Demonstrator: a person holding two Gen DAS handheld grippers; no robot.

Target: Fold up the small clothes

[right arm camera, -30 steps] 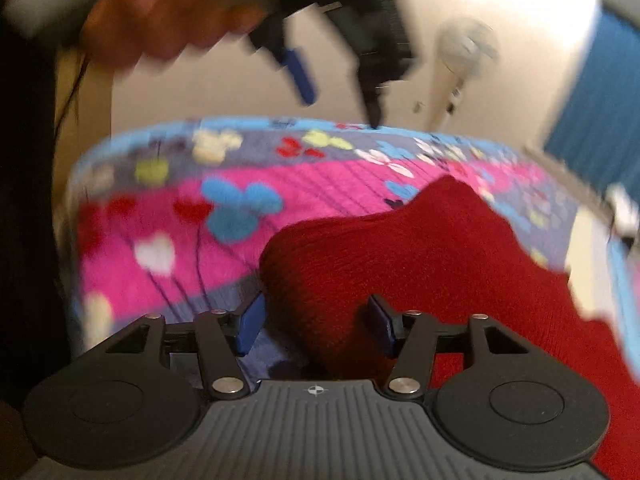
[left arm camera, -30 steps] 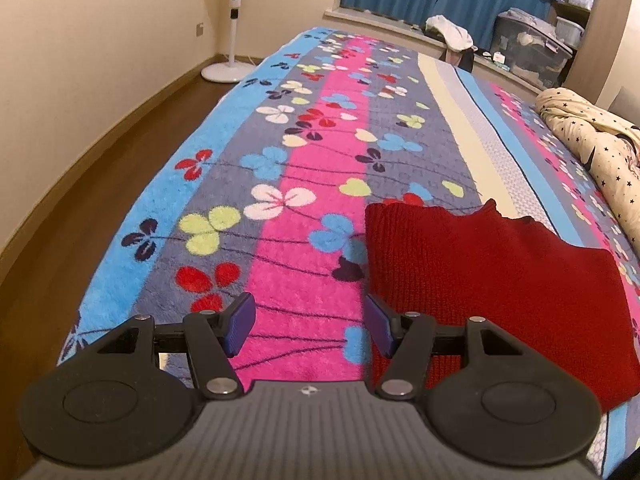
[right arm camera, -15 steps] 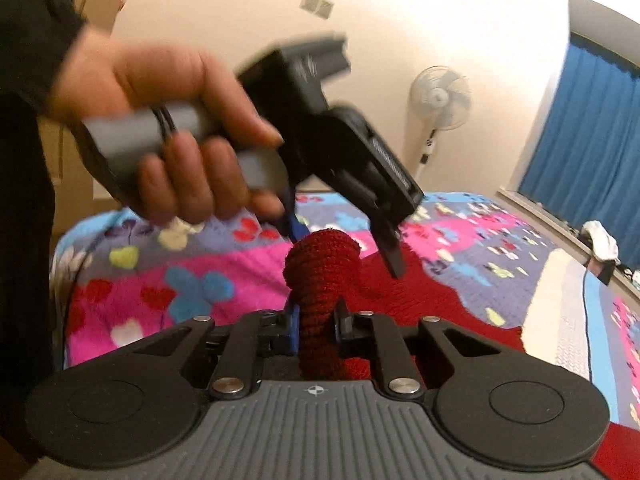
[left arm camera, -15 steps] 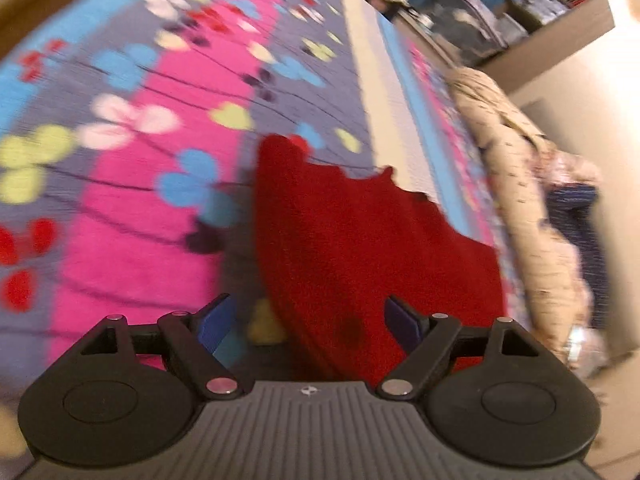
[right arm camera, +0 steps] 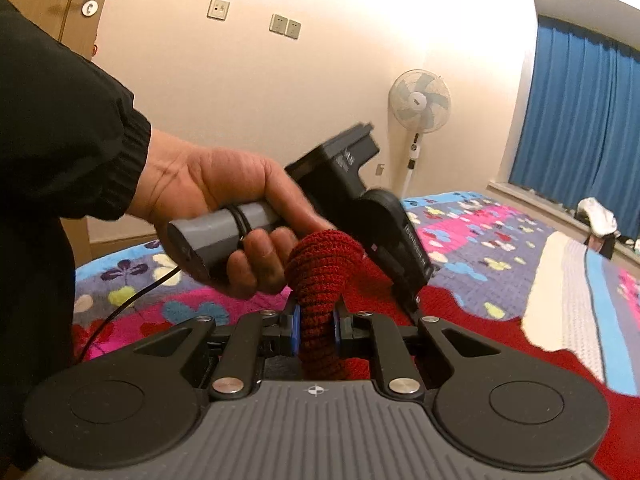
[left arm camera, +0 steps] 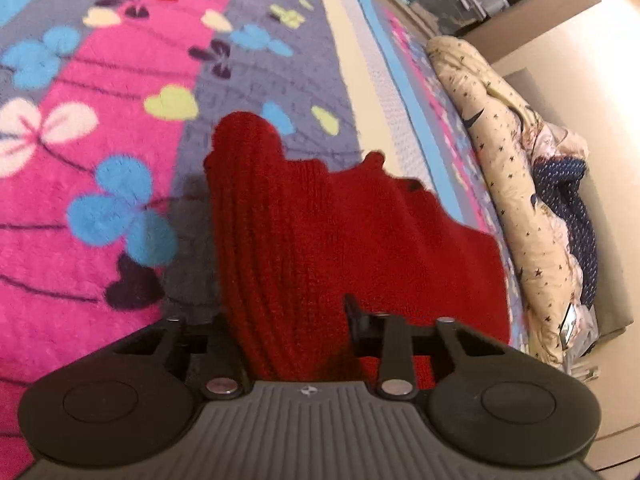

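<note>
Knit bunched between both jaws: the right gripper [right arm camera: 316,326] pinches a raised fold of the red sweater [left arm camera: 344,240], and the left gripper [left arm camera: 292,320], just closing, clamps another. Around it spreads the flowered bed [left arm camera: 120,128], with blue curtains [right arm camera: 580,120] and a fan [right arm camera: 420,106] at upper right. A second ago the sweater lay flat.

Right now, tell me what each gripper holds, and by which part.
Right gripper: red knit garment, by a bunched-up edge fold. Left gripper: its jaws have just closed on another fold.
</note>
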